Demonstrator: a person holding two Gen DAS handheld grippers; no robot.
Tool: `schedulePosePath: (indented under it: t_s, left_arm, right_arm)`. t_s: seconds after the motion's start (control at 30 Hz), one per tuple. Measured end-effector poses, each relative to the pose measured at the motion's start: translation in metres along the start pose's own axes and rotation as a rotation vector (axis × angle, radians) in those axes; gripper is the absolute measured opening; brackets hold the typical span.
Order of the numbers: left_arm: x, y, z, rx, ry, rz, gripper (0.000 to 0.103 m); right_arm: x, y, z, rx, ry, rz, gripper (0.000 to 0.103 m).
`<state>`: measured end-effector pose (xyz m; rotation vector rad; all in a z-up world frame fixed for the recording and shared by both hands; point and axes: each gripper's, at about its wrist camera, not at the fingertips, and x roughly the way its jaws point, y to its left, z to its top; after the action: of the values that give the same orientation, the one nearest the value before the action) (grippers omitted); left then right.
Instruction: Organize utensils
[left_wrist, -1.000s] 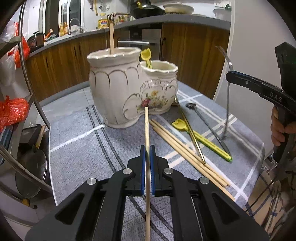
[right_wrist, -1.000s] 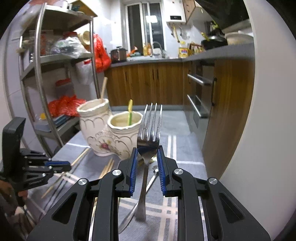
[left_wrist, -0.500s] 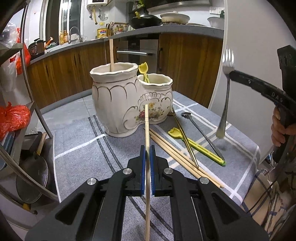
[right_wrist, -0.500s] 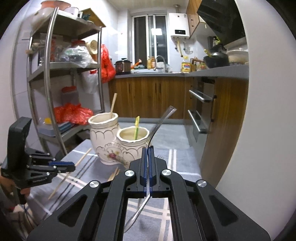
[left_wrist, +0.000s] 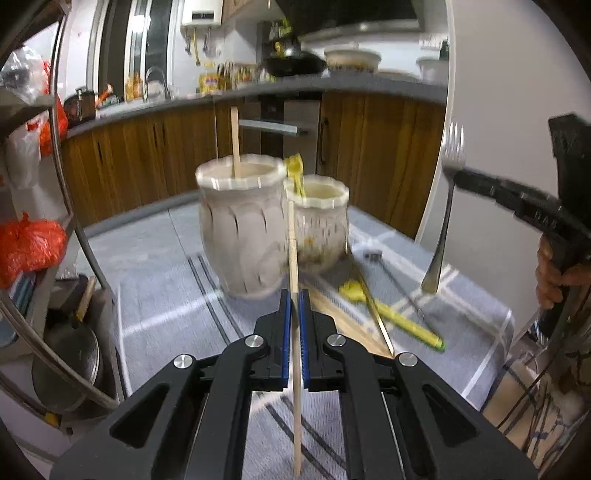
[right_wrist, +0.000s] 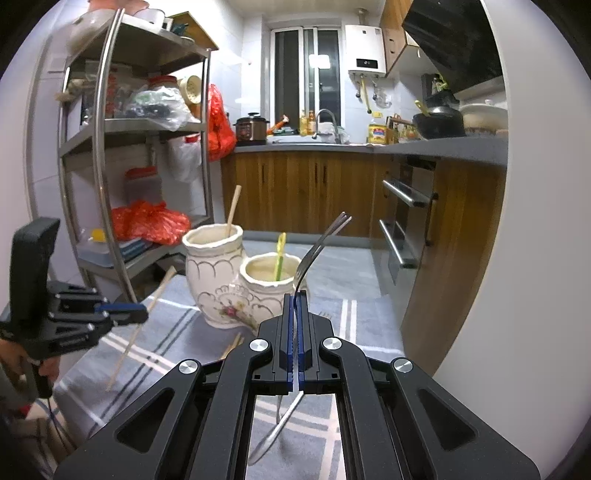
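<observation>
A white ceramic double-pot holder (left_wrist: 243, 229) (right_wrist: 214, 280) stands on the grey cloth. Its taller pot has one wooden chopstick (left_wrist: 234, 140) in it, and its lower pot (right_wrist: 269, 291) has a yellow utensil (right_wrist: 279, 258) in it. My left gripper (left_wrist: 294, 295) is shut on a wooden chopstick (left_wrist: 293, 266) (right_wrist: 147, 310), lifted off the cloth and pointing at the holder. My right gripper (right_wrist: 294, 299) is shut on a metal fork (right_wrist: 314, 251) (left_wrist: 445, 206), held upright with its tines up, to the right of the holder.
On the cloth right of the holder lie several wooden chopsticks (left_wrist: 332, 310), a yellow plastic utensil (left_wrist: 391, 317) and a dark slim metal utensil (left_wrist: 399, 280). A metal shelf rack (right_wrist: 110, 147) stands on the left, wooden kitchen cabinets (right_wrist: 314, 192) behind. A hand (left_wrist: 554, 273) grips the right tool.
The right gripper shut on the fork, which turned edge-on and rose off the cloth. The left gripper lifted with its chopstick, so the holder sits lower in its view.
</observation>
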<state>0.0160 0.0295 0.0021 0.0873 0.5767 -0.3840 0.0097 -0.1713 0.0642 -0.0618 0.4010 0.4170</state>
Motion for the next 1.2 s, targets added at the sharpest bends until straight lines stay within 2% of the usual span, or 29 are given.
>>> schedulePosePath:
  t_s: [0.13, 0.3, 0.33, 0.5, 0.7, 0.77, 0.87, 1.03, 1.1, 1.17, 1.2]
  left_arm:
    - [-0.017, 0.005, 0.023, 0.009, -0.106, 0.013, 0.004]
    - [-0.025, 0.017, 0.057, -0.016, -0.200, 0.020, 0.003]
    - [-0.025, 0.019, 0.063, -0.019, -0.210, 0.024, 0.000]
    - [-0.024, 0.019, 0.083, -0.004, -0.234, 0.038, 0.000]
    - [-0.012, 0.023, 0.077, -0.013, -0.164, 0.025, 0.000]
    - [-0.002, 0.026, 0.067, -0.012, -0.103, 0.012, 0.000]
    - [0.025, 0.035, 0.046, -0.015, 0.046, -0.015, 0.001]
    - [0.065, 0.048, 0.009, 0.039, 0.198, 0.011, 0.003]
    - [0.076, 0.056, 0.000, 0.045, 0.237, 0.015, 0.012]
    - [0.082, 0.060, -0.004, 0.051, 0.254, 0.013, 0.036]
    - [0.084, 0.061, -0.006, 0.051, 0.263, 0.014, 0.038]
  right_arm:
    - [0.002, 0.002, 0.016, -0.003, -0.025, 0.020, 0.002]
    - [0.009, 0.007, 0.044, -0.011, -0.065, 0.035, 0.002]
    - [0.011, 0.008, 0.048, -0.010, -0.070, 0.035, 0.002]
    - [0.020, 0.009, 0.061, -0.002, -0.088, 0.041, 0.002]
    - [0.025, 0.010, 0.055, -0.001, -0.070, 0.049, 0.002]
    - [0.026, 0.009, 0.051, 0.004, -0.056, 0.048, 0.002]
    - [0.026, 0.006, 0.046, 0.016, -0.045, 0.049, 0.002]
    - [0.025, 0.003, 0.042, 0.021, -0.036, 0.045, 0.002]
    - [0.024, 0.003, 0.042, 0.022, -0.034, 0.044, 0.002]
    - [0.023, 0.002, 0.042, 0.030, -0.032, 0.044, 0.002]
    - [0.023, 0.001, 0.041, 0.033, -0.031, 0.045, 0.002]
